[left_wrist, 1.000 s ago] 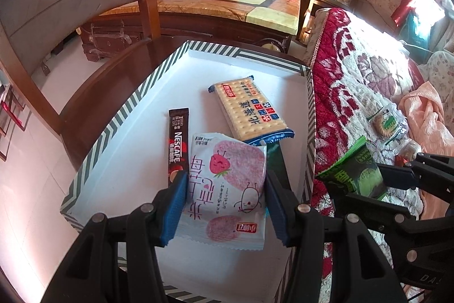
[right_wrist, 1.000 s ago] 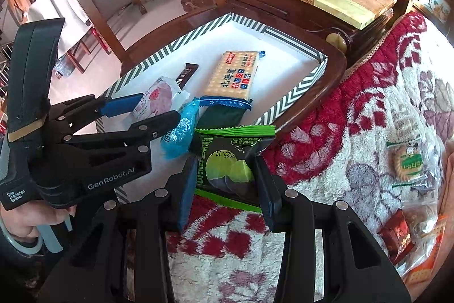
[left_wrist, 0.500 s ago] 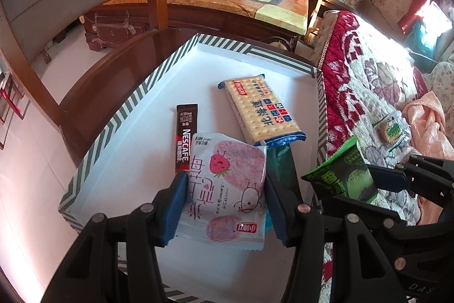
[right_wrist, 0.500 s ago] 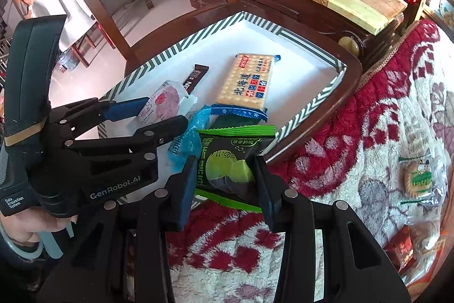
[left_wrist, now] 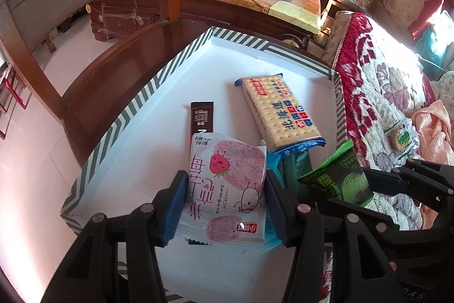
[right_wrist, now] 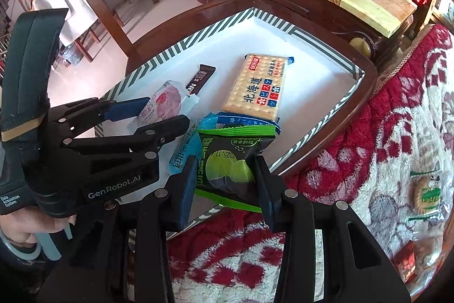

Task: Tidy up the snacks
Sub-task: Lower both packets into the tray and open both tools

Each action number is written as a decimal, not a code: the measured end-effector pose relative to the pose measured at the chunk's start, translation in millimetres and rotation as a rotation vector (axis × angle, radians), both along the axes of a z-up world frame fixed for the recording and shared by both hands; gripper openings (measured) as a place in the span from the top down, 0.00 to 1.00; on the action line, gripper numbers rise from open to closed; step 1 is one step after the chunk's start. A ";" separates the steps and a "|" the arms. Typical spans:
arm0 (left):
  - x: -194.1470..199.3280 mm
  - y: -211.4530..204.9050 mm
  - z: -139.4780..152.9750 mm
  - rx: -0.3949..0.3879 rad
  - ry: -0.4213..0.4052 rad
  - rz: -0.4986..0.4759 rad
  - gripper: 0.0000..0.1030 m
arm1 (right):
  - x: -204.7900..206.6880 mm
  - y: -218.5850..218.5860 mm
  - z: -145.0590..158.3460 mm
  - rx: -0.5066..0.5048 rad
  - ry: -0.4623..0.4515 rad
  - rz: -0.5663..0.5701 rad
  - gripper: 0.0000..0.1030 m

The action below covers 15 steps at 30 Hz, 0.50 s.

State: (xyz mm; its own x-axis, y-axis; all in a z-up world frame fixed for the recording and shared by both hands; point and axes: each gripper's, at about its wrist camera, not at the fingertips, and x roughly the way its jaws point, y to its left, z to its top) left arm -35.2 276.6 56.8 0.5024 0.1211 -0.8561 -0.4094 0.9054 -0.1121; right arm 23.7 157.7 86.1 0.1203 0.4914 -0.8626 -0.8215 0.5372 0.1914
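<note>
The left hand-held gripper is clamped on a white and pink strawberry snack packet over the striped white tray. The right hand-held gripper is clamped on a green snack packet above the tray's near edge.

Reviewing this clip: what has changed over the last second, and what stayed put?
Both tongs carried their packets further over the tray: the left tongs brought the pink strawberry packet forward over the coffee stick, and the right tongs brought the green packet from over the red blanket up to the tray's edge. Neither grip was released. The cracker pack and coffee stick stayed where they lay.
</note>
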 end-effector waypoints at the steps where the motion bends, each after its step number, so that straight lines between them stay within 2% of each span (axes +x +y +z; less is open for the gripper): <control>1: -0.1 0.9 -0.5 -0.003 0.002 0.001 0.45 | 0.7 2.1 -1.6 -0.002 0.002 0.003 0.62; 15: 3.6 5.9 -7.3 0.004 0.026 0.016 0.45 | 8.0 14.3 -14.0 -0.021 0.030 0.020 0.62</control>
